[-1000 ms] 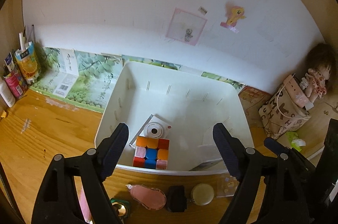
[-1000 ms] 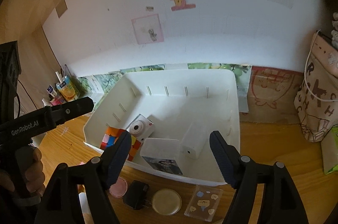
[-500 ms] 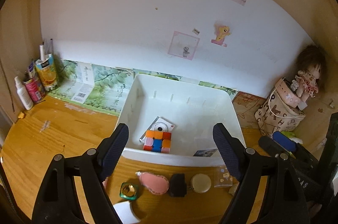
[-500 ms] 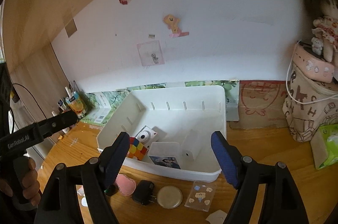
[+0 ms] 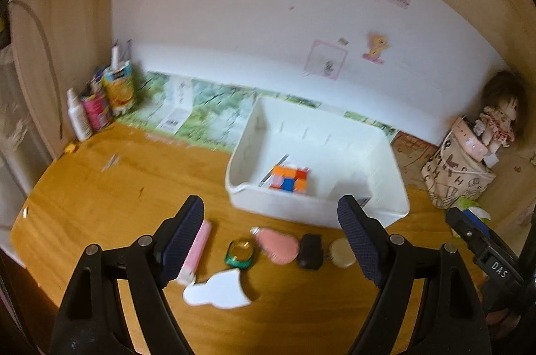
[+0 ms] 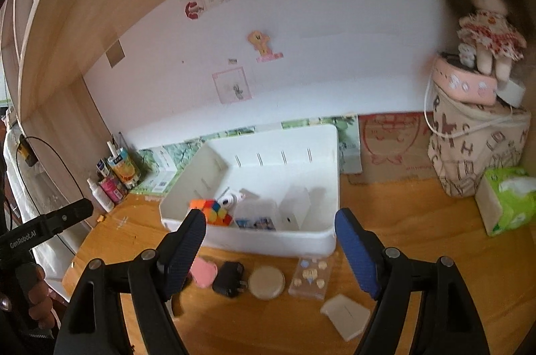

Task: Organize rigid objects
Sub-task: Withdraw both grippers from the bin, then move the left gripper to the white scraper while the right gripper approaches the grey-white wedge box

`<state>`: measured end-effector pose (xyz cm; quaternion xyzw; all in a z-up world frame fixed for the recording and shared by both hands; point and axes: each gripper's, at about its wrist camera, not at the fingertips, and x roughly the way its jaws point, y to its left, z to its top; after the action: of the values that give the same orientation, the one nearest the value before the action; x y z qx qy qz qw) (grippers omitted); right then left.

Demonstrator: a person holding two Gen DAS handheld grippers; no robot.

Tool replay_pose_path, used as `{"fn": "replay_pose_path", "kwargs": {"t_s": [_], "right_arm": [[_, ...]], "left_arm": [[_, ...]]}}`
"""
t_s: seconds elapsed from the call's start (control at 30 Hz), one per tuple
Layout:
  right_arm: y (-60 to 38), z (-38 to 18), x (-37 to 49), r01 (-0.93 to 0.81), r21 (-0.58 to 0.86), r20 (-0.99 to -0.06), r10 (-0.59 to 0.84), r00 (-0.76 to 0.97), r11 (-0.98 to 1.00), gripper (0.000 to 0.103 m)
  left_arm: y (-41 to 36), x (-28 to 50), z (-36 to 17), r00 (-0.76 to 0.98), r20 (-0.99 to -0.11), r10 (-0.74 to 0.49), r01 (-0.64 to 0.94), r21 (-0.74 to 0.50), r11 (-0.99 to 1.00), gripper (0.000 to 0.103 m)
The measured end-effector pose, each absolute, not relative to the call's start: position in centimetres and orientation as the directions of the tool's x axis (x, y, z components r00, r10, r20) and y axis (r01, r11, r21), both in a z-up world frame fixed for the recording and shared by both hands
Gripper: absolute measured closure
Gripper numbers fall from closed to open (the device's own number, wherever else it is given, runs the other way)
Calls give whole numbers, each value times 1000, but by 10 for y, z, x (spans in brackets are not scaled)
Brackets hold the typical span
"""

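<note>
A white bin (image 5: 301,211) (image 6: 268,242) stands on the wooden desk and holds a colour cube (image 5: 289,179) (image 6: 211,211), a small white camera (image 6: 231,199), a clear case and a white box (image 6: 296,211). In front of it lie a pink tube (image 5: 197,249), a green ring-shaped piece (image 5: 239,256), a pink oval (image 5: 278,246) (image 6: 202,276), a black plug (image 5: 310,251) (image 6: 229,279), a round beige disc (image 5: 340,253) (image 6: 266,283), a clear sticker case (image 6: 310,276) and white pieces (image 5: 217,289) (image 6: 346,314). My left gripper (image 5: 271,241) and right gripper (image 6: 269,253) hover open and empty above this row.
Bottles and a juice carton (image 5: 119,88) stand at the back left. A patterned bag (image 6: 479,150) with a doll (image 6: 489,30) and a green tissue pack (image 6: 507,201) sit at the right. A hand holds the left gripper's handle (image 6: 37,291).
Both grippers pulled back and rose from the bin, so the row of small objects in front of it and more of the desk came into view. Nothing was picked up.
</note>
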<state>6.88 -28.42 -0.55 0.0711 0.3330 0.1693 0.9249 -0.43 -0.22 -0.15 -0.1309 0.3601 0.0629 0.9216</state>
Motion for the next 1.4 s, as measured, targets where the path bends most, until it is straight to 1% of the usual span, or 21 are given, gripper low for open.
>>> {"fn": "replay_pose_path", "kwargs": {"t_s": [0.23, 0.5, 0.63, 0.73, 0.83, 0.97, 1.23, 1.33, 1.4], "right_arm": [[-296, -29, 50, -224, 262, -646, 343, 682, 939, 23], [-309, -62, 38, -159, 258, -715, 299, 632, 953, 23], [-316, -81, 35, -117, 247, -752, 267, 603, 962, 23], [-321, -93, 33, -86, 236, -778, 241, 581, 968, 23], [-328, -105, 32, -46, 231, -801, 217, 558, 972, 23], [-338, -117, 33, 10, 246, -821, 203, 533, 969, 23], [-347, -137, 40, 111, 284, -851, 197, 488, 952, 23], [-346, -141, 45, 128, 290, -857, 197, 476, 948, 23], [-343, -144, 49, 130, 293, -861, 202, 467, 947, 23]], "left_arm": [[9, -32, -25, 674, -735, 79, -286, -160, 945, 19], [27, -57, -57, 565, -813, 138, -383, -110, 917, 19], [36, -66, -75, 503, -850, 155, -417, -81, 905, 19], [45, -74, -89, 456, -879, 142, -442, -85, 893, 19], [51, -75, -99, 413, -899, 146, -451, -62, 890, 19], [53, -70, -109, 379, -920, 99, -446, -88, 891, 19], [51, -46, -131, 297, -954, -35, -447, -171, 878, 18], [52, -37, -139, 267, -959, -97, -459, -215, 862, 13], [52, -31, -146, 249, -958, -140, -469, -246, 849, 12]]}}
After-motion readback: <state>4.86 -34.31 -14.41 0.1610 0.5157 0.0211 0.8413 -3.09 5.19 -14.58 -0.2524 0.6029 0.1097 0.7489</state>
